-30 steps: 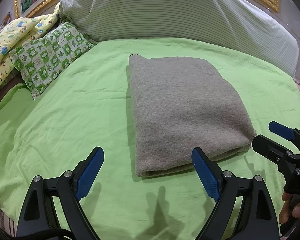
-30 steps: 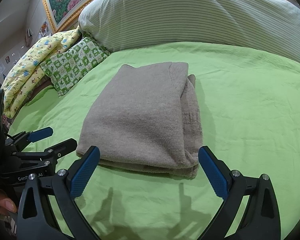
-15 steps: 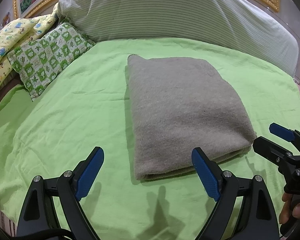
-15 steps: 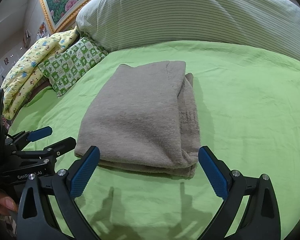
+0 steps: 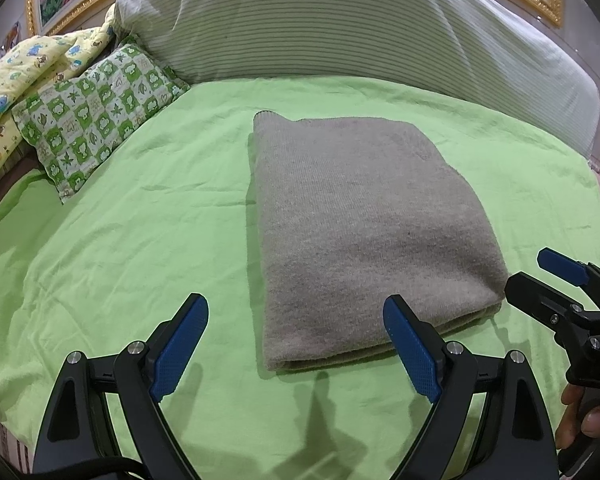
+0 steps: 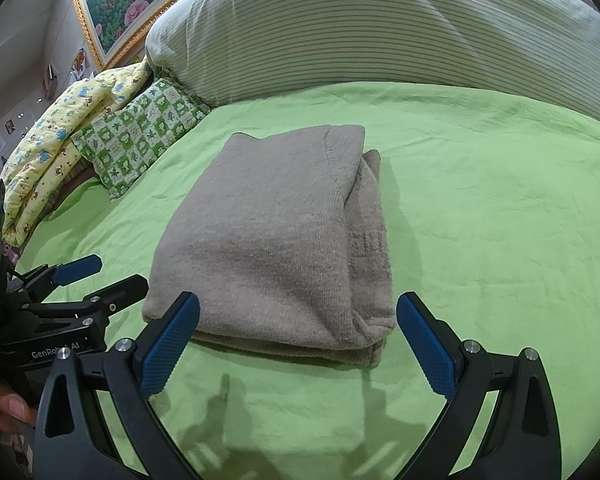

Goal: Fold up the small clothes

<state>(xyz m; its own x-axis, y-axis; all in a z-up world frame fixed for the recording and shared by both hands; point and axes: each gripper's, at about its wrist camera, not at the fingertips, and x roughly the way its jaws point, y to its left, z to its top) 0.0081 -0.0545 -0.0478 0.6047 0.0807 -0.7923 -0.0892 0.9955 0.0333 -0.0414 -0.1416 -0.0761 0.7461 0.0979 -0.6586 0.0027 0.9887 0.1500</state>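
Note:
A grey knitted garment [image 5: 364,232] lies folded into a thick rectangle on the green bed sheet [image 5: 140,232]; it also shows in the right wrist view [image 6: 276,240], with stacked layers along its right side. My left gripper [image 5: 296,344] is open and empty, hovering just in front of the garment's near left corner. My right gripper [image 6: 296,344] is open and empty, hovering in front of the garment's near edge. Each gripper shows in the other's view: the right one [image 5: 540,276] at the right edge, the left one [image 6: 100,276] at the left edge.
A large striped pillow [image 5: 340,28] lies along the back of the bed. A green-and-white checked pillow [image 5: 96,116] and a yellow printed quilt [image 5: 16,76] lie at the back left. The sheet [image 6: 500,208] stretches to the right of the garment.
Both views have shifted slightly, with the garment a little lower and nearer in frame. The garment itself lies unchanged and both grippers have stayed open.

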